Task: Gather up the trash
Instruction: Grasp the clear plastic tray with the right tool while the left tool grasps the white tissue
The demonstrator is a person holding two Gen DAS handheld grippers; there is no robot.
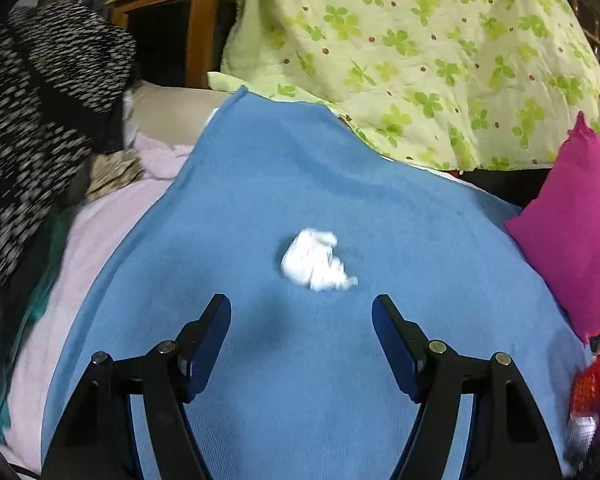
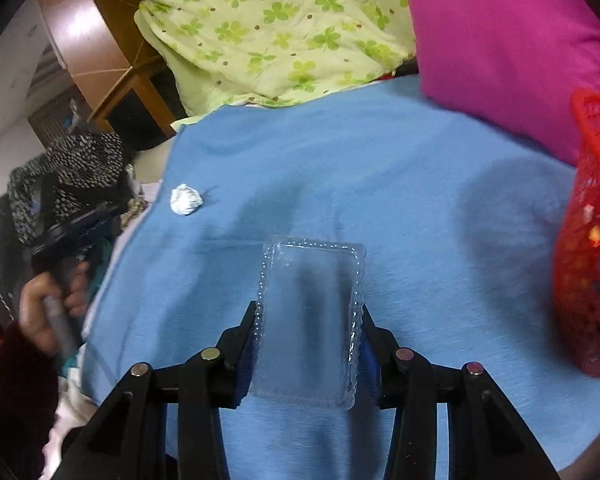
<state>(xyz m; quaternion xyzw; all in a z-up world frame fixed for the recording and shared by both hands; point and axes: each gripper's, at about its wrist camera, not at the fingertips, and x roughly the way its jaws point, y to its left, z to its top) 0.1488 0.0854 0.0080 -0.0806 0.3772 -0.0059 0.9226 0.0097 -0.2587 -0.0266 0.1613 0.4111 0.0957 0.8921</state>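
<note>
A crumpled white tissue (image 1: 318, 260) lies on the blue blanket (image 1: 260, 184), just ahead of my left gripper (image 1: 302, 304), which is open and empty. It also shows in the right wrist view (image 2: 186, 199), far left. My right gripper (image 2: 310, 314) is shut on a clear plastic tray (image 2: 310, 312), held above the blue blanket (image 2: 400, 168). A red mesh basket (image 2: 588, 264) stands at the right edge, with bits of trash inside; it also shows in the left wrist view (image 1: 596, 388) at the lower right.
A magenta pillow (image 1: 572, 232) lies right of the blanket, also in the right wrist view (image 2: 500, 40). A green clover quilt (image 1: 420, 48) is piled behind. A black-and-white garment (image 1: 40, 120) and pink sheet (image 1: 100, 232) lie to the left. A wooden cabinet (image 1: 172, 20) stands behind.
</note>
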